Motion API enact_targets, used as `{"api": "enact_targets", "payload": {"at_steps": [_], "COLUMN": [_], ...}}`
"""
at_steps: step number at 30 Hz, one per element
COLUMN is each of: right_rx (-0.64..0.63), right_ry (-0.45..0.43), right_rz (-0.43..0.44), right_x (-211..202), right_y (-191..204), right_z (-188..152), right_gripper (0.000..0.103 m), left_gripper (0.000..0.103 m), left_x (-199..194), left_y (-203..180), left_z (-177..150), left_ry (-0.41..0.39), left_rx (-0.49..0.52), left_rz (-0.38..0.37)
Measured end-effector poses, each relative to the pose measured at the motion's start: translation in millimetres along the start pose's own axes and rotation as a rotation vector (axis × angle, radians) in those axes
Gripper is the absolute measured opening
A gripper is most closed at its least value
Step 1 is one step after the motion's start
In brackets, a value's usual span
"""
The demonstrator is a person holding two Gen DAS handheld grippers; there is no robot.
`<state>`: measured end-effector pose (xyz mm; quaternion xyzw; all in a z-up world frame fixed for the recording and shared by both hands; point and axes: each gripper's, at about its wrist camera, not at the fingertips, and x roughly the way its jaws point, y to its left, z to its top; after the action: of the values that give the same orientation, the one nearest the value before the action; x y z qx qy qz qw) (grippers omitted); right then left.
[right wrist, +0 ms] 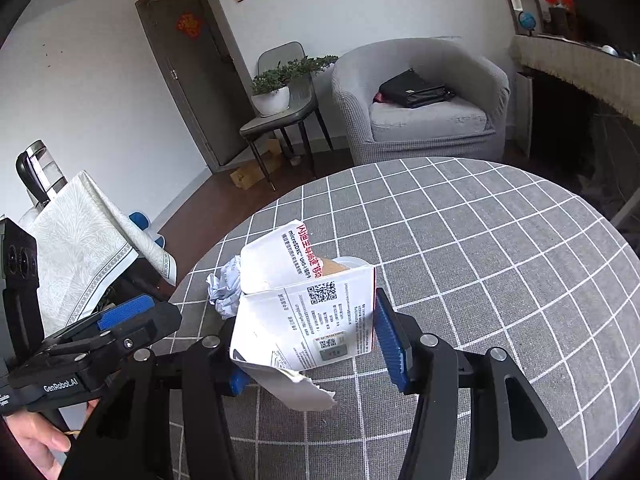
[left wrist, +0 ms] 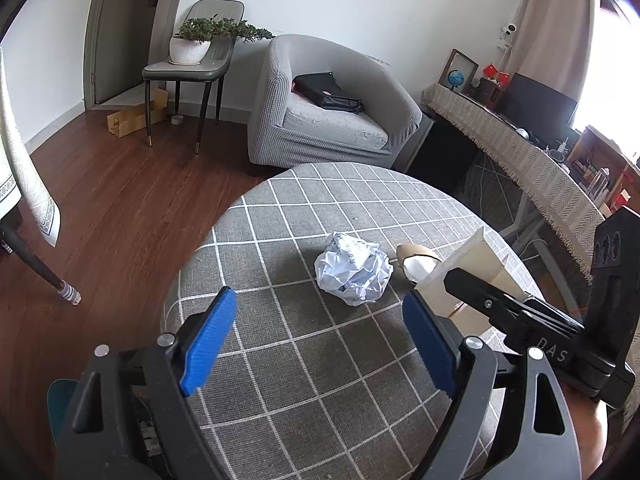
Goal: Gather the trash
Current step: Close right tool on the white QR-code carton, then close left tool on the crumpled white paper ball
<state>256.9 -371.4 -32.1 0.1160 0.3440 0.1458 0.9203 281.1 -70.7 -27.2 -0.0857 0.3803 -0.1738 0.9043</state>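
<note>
A crumpled white paper ball (left wrist: 354, 272) lies on the round table with the grey checked cloth (left wrist: 320, 360). My left gripper (left wrist: 320, 320) is open, its blue pads just short of the ball. A tipped paper cup (left wrist: 418, 262) lies right of the ball. My right gripper (right wrist: 312, 344) is shut on an opened white printed carton (right wrist: 308, 316), held upright above the table; the carton also shows in the left wrist view (left wrist: 476, 276). The ball (right wrist: 224, 288) and the cup (right wrist: 344, 266) sit behind the carton, partly hidden.
A grey armchair (left wrist: 332, 108) with a black bag (left wrist: 328, 92) stands beyond the table. A chair with a potted plant (left wrist: 192, 44) is by the door. A desk with a fringed cloth (left wrist: 520, 148) runs along the right. A second clothed table (right wrist: 80, 240) is at left.
</note>
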Motion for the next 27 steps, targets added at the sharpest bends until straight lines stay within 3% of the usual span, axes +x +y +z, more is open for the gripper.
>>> {"api": "enact_targets", "payload": {"at_steps": [8,21,27], "right_rx": [0.120,0.218,0.239], "right_ry": [-0.006,-0.028,-0.044], "right_rz": [0.075,0.125,0.117], "right_x": [-12,-36,-44], "right_y": [-29,-62,-75], "right_z": [-3,-3,-2], "right_gripper": [0.053,0.053,0.053], "left_gripper": [0.087,0.087,0.087], "left_x": [19,45,53], "left_y": [-25,-57,-54], "left_z": [0,0,4], "left_ry": [0.038,0.056,0.066], "left_rx": [0.087,0.201,0.179], "left_rz": [0.132,0.223,0.254]}}
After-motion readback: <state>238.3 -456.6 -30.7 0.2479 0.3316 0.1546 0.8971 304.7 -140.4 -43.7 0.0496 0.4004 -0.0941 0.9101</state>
